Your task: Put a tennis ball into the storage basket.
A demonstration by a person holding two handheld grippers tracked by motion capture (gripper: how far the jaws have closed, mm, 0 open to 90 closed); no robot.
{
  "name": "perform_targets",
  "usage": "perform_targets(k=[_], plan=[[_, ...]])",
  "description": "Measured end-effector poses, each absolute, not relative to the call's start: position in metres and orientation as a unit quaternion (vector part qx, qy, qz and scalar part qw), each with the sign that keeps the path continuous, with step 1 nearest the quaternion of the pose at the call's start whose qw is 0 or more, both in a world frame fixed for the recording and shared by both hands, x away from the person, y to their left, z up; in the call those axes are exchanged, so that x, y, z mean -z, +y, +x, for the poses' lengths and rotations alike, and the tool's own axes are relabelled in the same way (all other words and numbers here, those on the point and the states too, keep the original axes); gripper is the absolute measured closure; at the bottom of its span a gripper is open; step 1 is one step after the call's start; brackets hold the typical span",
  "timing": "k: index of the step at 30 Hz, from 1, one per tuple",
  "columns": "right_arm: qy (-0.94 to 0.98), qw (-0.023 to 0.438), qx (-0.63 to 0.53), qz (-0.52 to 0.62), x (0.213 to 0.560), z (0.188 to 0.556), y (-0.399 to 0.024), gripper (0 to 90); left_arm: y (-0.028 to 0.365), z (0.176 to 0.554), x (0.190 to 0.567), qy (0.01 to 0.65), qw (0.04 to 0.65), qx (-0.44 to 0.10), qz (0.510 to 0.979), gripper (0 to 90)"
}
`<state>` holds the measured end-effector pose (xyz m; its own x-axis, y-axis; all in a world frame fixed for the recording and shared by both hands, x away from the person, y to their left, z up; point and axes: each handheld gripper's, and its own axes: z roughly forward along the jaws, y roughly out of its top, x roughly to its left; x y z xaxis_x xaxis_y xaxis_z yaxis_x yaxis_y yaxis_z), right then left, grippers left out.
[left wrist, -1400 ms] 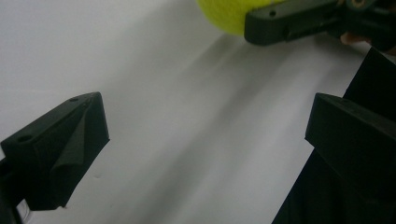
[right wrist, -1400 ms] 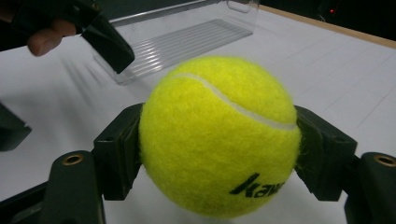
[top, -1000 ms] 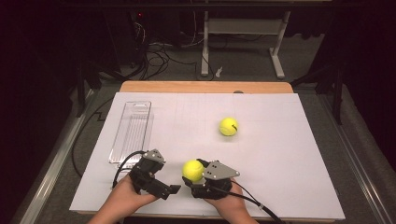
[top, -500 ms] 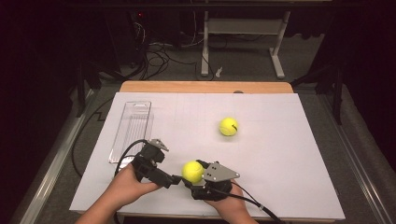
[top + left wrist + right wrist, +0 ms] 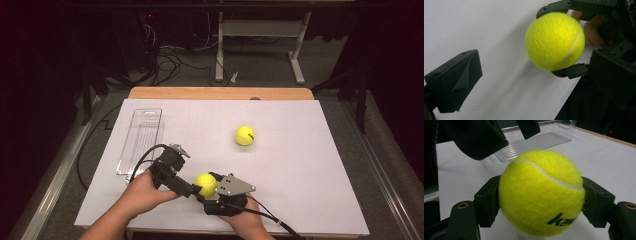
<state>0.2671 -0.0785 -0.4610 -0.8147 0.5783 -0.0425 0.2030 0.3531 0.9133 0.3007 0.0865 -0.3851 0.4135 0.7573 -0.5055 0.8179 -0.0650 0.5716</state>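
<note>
Right gripper view put the held tennis ball (image 5: pixel 541 193) square in front of me: it sat clamped between the right gripper's (image 5: pixel 541 200) two black pads, one pressed on each flank, with a white seam curving over its top and part of a black printed word low on its face. That lettering could not be read from above. Behind the ball, the same view caught the ridged clear tray (image 5: pixel 536 142) lying on the white sheet, and dark parts of the other tool hanging overhead.

From the left gripper view the ball (image 5: pixel 555 41) appeared off to the upper right, pinched by the right tool's jaws with a fingertip of the right hand (image 5: pixel 594 32) behind it. The left gripper (image 5: pixel 506 75) had one black jaw in plain sight at the left, standing clear of the ball; its partner was out of frame, but the jaws seemed spread wide and held nothing.

High view gave the layout the close views lacked. The held ball (image 5: pixel 205 183) was near the front edge of the white-covered table (image 5: pixel 310 200), between the two hands. A second tennis ball (image 5: pixel 244 135) lay alone, well apart toward the middle, and the tray (image 5: pixel 141 142) lay along the left side.
</note>
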Motion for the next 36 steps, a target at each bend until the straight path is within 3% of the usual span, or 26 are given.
perform_targets(k=[36], plan=[[0.789,0.181,-0.539,0.233,0.458,0.267,-0.077,27.6,0.054,0.306,0.397,0.539,0.388,0.047,0.746,1.3]])
